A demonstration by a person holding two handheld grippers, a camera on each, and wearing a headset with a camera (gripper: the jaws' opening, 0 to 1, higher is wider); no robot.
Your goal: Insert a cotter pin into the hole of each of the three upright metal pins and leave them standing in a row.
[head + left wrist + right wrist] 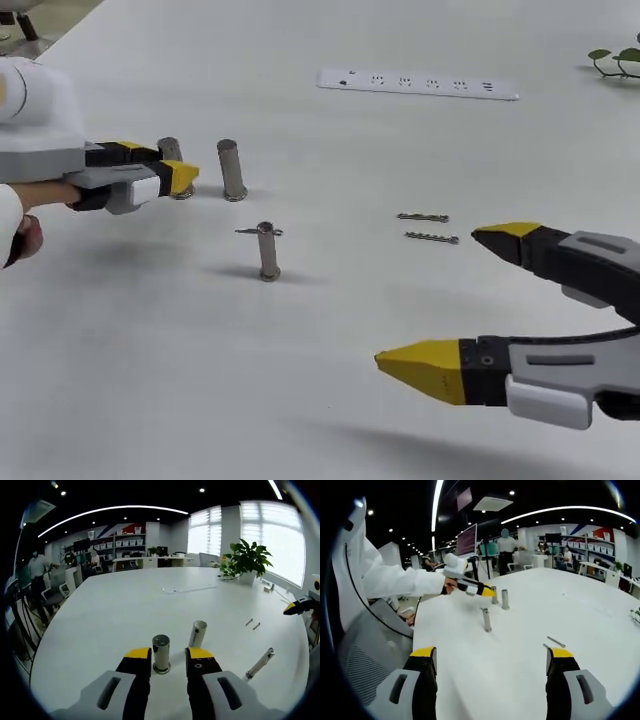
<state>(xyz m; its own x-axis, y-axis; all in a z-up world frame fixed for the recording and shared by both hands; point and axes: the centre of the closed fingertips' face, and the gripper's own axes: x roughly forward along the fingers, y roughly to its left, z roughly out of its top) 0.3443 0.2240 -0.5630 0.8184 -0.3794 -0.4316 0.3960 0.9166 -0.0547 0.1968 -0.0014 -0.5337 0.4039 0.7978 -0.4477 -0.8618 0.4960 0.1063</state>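
Big white table (150, 390), and two grippers over it. The right gripper (427, 295) hangs at the near right with its jaws spread wide and nothing between them. The left gripper (168, 655) is over on the left, jaws parted and straddling one pin. In its own view there's a visible gap on one side, so it isn't clamped. One power strip (418, 83) lies at the far edge, with a plant (620, 60) in the corner. Three metal pins, all upright: the leftmost pin (161, 652) sits between the left jaws, the second pin (232, 170) is just beside it, and the third pin (268, 255) stands nearer, apart from them. Three cotter pins: an inserted cotter pin (258, 231) goes through the third pin's top, and two loose cotter pins (422, 217) lie side by side just past the right gripper's far jaw tip.
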